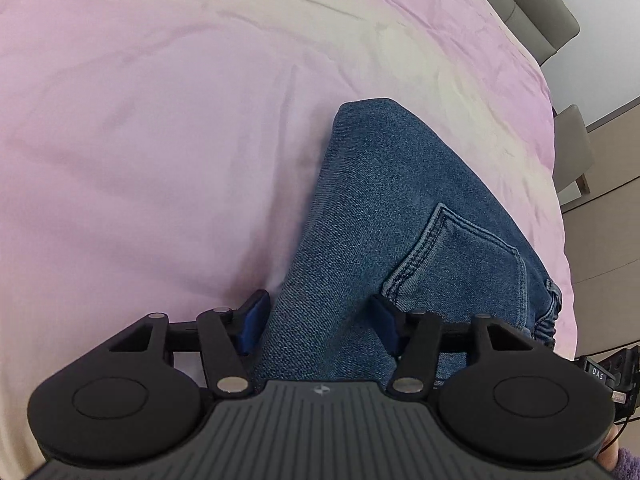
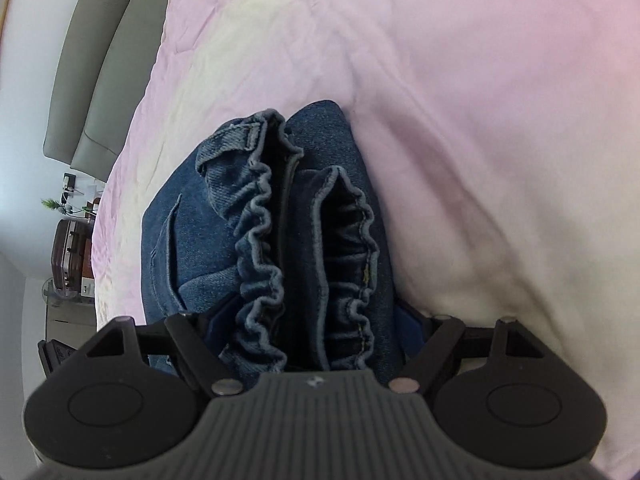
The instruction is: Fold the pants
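Left gripper (image 1: 318,326): nearest the lens; blue pads (image 1: 252,328) spread on either side of a folded denim edge; pad contact cannot be told, the tips partly hidden by cloth.
Right gripper (image 2: 312,330): jaws wide around the bunched elastic waistband (image 2: 260,232); both pads largely buried in fabric, so grip cannot be told.
Jeans (image 1: 400,208): folded blue denim lying on the bed, back pocket (image 1: 452,256) uppermost; near end cut off behind the gripper bodies.
Bedspread (image 1: 160,120): pink, creased, beneath and beyond the jeans.
Headboard (image 2: 100,80): grey, padded, at the far edge.
Suitcase (image 2: 70,256): brown, beside the bed; small clutter above it indistinct.
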{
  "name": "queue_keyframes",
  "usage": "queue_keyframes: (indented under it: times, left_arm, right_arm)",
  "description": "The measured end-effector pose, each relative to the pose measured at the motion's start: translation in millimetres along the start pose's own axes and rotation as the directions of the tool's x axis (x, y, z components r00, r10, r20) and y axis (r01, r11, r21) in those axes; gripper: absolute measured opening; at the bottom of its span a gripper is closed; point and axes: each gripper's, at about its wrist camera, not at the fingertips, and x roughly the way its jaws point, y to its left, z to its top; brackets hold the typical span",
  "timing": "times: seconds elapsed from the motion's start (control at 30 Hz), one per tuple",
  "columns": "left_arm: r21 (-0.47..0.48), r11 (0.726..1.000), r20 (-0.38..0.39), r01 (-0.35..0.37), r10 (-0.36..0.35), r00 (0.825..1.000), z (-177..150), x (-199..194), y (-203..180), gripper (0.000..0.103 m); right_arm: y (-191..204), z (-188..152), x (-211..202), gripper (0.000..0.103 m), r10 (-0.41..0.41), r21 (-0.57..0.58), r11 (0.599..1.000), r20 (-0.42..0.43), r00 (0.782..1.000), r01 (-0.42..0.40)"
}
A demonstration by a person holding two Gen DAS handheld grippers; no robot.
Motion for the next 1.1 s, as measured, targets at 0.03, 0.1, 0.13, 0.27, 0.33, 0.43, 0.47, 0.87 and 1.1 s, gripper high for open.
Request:
queue_keyframes:
  times: [0.03, 0.1, 0.13, 0.27, 0.33, 0.43, 0.47, 0.87, 1.1]
  left_arm:
    - [-0.004, 1.0, 0.001, 0.006, -0.006, 1.0, -0.8, -0.5, 0.5, 0.057]
    - [-0.004, 1.0, 0.006, 0.009, -0.009, 1.0, -3.3, -3.0, -1.3, 0.052]
    - [-0.001, 1.0, 0.01, 0.008, -0.008, 1.0, -4.6, -4.5, -2.9, 0.048]
    - [0.014, 1.0, 0.036, 0.003, -0.004, 0.999, -8.4, -13.5, -9.4, 0.04]
    - [0.007, 1.0, 0.042, 0.008, -0.009, 0.999, -8.2, -20.3, -10.5, 0.035]
    - [0.02, 1.0, 0.049, 0.015, -0.016, 0.999, -5.8, -35.1, -16.6, 0.029]
    - [0.026, 1.0, 0.049, 0.017, -0.019, 0.999, -5.2, -40.4, -19.3, 0.028]
    - [0.047, 0.999, 0.14, 0.01, -0.016, 0.99, -17.6, -128.9, -8.8, 0.027]
    - [0.035, 0.999, 0.226, -0.037, 0.028, 0.974, -16.6, -200.9, 32.3, 0.027]
  right_arm:
    - [1.6, -0.6, -0.7, 0.073, -0.007, -0.002, 1.0, 0.003, 1.0, 0.007]
    - [9.0, -2.1, -1.3, 0.069, -0.021, -0.008, 1.0, 0.008, 1.0, 0.021]
    - [12.6, -3.0, -3.0, 0.067, -0.031, -0.013, 0.999, 0.012, 0.999, 0.031]
    - [41.1, -10.5, -8.8, 0.06, -0.09, -0.068, 0.993, 0.055, 0.994, 0.093]
    - [51.2, -12.9, -15.9, 0.056, -0.101, -0.094, 0.99, 0.07, 0.992, 0.107]
    - [64.1, -16.2, -32.7, 0.052, -0.103, -0.132, 0.985, 0.089, 0.991, 0.114]
    - [70.2, -16.6, -37.3, 0.051, -0.102, -0.143, 0.983, 0.095, 0.99, 0.115]
    - [149.2, -53.8, -69.2, 0.047, -0.028, -0.259, 0.964, 0.095, 0.995, 0.051]
    - [217.0, -83.3, -49.3, 0.047, 0.051, -0.339, 0.94, 0.056, 0.997, -0.029]
